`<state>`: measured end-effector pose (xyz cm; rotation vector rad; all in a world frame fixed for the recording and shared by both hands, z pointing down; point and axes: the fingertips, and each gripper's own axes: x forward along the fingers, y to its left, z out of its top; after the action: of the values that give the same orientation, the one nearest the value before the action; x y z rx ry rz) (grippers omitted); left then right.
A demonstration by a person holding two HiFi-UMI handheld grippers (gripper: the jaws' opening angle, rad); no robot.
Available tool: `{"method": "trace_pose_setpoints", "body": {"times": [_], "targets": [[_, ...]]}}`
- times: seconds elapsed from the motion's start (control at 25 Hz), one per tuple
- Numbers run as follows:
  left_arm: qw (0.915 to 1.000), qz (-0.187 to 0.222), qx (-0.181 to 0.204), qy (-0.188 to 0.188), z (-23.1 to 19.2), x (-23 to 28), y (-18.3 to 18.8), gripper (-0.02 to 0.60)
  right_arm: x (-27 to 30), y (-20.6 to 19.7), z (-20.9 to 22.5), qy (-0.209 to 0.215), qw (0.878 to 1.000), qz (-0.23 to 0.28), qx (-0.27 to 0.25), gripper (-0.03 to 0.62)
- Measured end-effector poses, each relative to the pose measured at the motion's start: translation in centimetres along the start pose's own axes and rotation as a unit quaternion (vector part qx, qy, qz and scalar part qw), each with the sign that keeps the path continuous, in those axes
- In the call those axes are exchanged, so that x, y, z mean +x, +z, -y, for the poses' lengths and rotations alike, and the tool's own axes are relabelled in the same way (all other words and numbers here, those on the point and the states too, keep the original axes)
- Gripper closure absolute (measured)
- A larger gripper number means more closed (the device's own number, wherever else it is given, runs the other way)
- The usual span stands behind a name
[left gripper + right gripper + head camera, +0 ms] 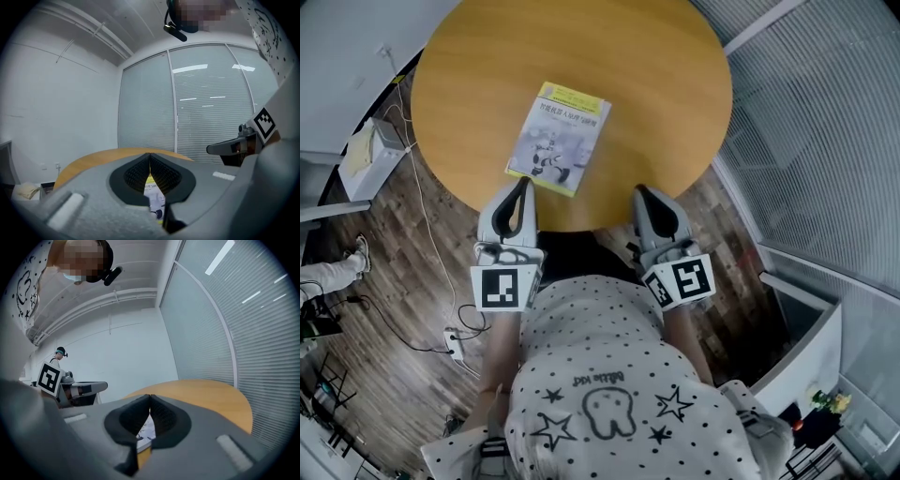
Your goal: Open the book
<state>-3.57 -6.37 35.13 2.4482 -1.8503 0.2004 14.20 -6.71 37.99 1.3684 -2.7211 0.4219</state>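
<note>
- Near the front edge of the table [656, 84], toward its left side, the book [558, 138] is seen lying flat and closed, cover up and slightly turned.
- The left gripper [523, 183] is held at that front edge, just beside the book's near corner. Its jaws are pressed together with nothing between them.
- The right gripper [642, 192] is held at the same edge, apart from the book, its jaws likewise clenched and empty.
- With clenched jaws the cover could only be nudged, so the book might be pushed across the smooth top rather than opened.
- If the cover is lifted while the book is left unpinned, the whole book could be dragged toward the edge.
</note>
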Motion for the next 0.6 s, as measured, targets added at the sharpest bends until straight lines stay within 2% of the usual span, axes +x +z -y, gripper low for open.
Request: {"method": "trace_pose_setpoints", "body": {"times": [0.28,0.6], "targets": [[0.9999,-0.006,0.010,-0.001,0.14,0.38,0.31,0.572,-0.13,0.38,0.58,-0.005,1.000,0.010,0.002,0.589],[0.9995,0.007,0.016,-0.027,0.42,0.48,0.73,0.571,-0.05,1.00,0.26,-0.022,1.000,0.022,0.003,0.589]]}}
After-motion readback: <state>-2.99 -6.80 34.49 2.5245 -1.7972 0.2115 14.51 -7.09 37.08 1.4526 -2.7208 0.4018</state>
